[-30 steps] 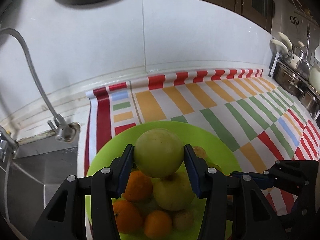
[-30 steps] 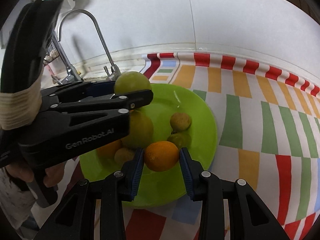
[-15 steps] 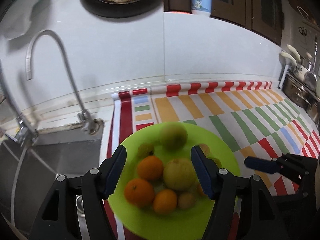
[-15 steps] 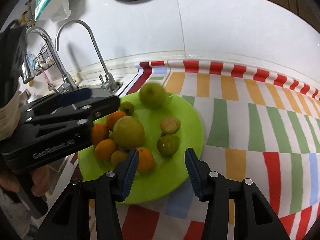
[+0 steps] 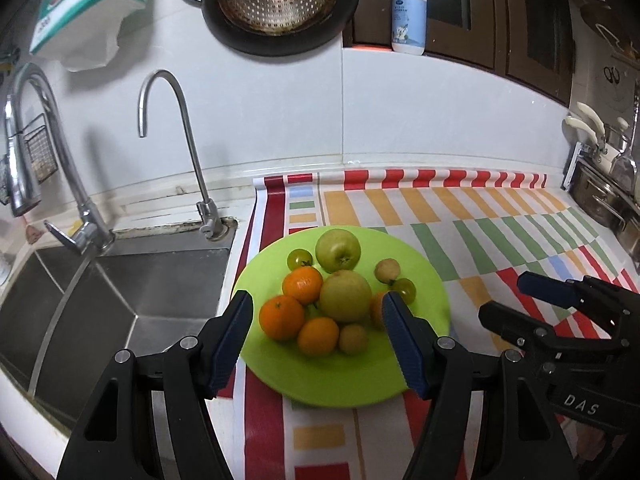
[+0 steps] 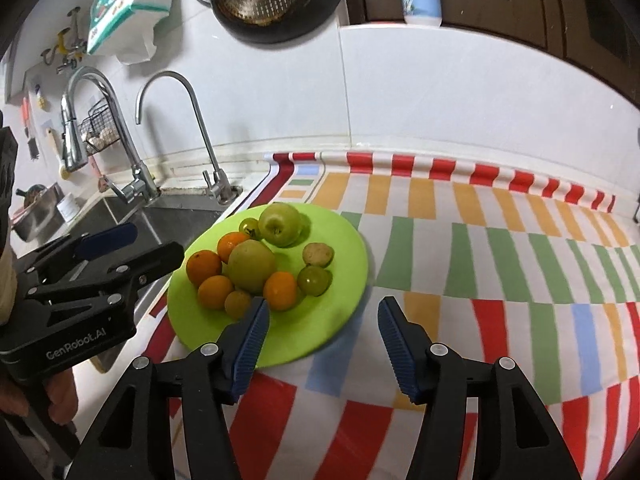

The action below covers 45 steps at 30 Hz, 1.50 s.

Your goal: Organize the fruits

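Striped surface (image 5: pixel 440 216) carries the green plate (image 5: pixel 432 280) with all fruit. Left hand-held gripper (image 5: pixel 318 338) and right hand-held gripper (image 6: pixel 322 338), now wide and empty, have released apple (image 5: pixel 338 250) and orange (image 6: pixel 280 290); task appears near complete.

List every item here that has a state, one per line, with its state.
left gripper: jaws open, holding nothing
right gripper: jaws open, holding nothing
green plate: flat on the striped cloth, loaded with fruit
green apple: on the plate, stem dimple facing the camera
curved tap: no water running
sink: looks dry
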Motion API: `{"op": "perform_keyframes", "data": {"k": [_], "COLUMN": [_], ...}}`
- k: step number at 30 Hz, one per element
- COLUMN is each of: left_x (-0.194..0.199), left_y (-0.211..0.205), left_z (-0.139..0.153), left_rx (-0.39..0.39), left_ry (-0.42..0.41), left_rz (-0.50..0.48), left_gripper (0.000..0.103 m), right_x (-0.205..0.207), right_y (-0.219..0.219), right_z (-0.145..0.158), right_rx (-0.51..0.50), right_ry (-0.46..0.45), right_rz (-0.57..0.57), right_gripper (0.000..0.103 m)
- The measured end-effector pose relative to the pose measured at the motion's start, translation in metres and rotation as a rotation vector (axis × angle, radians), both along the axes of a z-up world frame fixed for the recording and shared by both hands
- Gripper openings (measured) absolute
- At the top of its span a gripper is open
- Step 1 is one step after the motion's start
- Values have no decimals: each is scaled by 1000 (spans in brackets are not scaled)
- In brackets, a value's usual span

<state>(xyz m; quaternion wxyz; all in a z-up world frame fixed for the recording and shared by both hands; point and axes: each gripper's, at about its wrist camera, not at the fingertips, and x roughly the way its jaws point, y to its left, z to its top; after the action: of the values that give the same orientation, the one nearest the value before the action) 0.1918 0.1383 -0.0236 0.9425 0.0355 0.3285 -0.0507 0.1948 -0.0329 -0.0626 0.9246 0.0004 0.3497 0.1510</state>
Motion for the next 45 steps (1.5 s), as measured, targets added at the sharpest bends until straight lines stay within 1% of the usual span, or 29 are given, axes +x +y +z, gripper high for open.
{"op": "perform_keyframes", "data": {"k": [3, 7, 9, 10, 13, 16, 18, 20, 22, 25, 28, 31, 33, 37, 40, 45], "left_x": [-16, -40, -51, -59, -77, -96, -107, -115, -125, -138, -149, -161, -168, -182, -192, -205], "left_y": [-5, -16, -21, -25, -33, -42, -49, -54, -60, -68, -74, -79, -82, -87, -89, -95], "left_z": [6, 15, 18, 20, 26, 31, 33, 34, 35, 37, 40, 44, 46, 52, 58, 65], "left_rx": [-1, -3, -1, -1, -5, -6, -8, -10, -11, -10, -5, -5, -6, -14, -24, -14], "left_ry": [-17, -44, -55, -63, -84, -102, -109, -113, -119, -126, -136, -147, -153, -168, -183, -200], "left_rz": [8, 16, 18, 20, 25, 22, 14, 9, 5, 5, 10, 13, 17, 19, 17, 20], "left_gripper": [66, 66, 67, 69, 74, 79, 80, 85, 86, 90, 93, 95, 98, 101, 103, 103], "right_x": [-13, -32, -42, -47, -63, -83, -93, -104, -116, -128, -142, -155, -163, -179, -188, -204], "right_y": [-8, -19, -25, -27, -37, -49, -56, -63, -71, -80, -90, -98, -103, -110, -114, -120], "right_z": [6, 15, 20, 21, 28, 34, 37, 40, 44, 47, 51, 55, 58, 64, 67, 72], "right_rx": [3, 2, 4, 3, 1, 1, -2, -3, -7, -10, -15, -26, -29, -29, -31, -32], "right_ry": [-19, -48, -64, -72, -96, -114, -125, -133, -146, -155, -170, -186, -197, -214, -217, -232], "right_rz": [-1, -1, -3, -5, -13, -26, -33, -40, -50, -63, -82, -96, -102, -116, -123, -133], "right_gripper": [60, 61, 65, 67, 68, 73, 74, 78, 79, 79, 85, 85, 85, 89, 89, 91]}}
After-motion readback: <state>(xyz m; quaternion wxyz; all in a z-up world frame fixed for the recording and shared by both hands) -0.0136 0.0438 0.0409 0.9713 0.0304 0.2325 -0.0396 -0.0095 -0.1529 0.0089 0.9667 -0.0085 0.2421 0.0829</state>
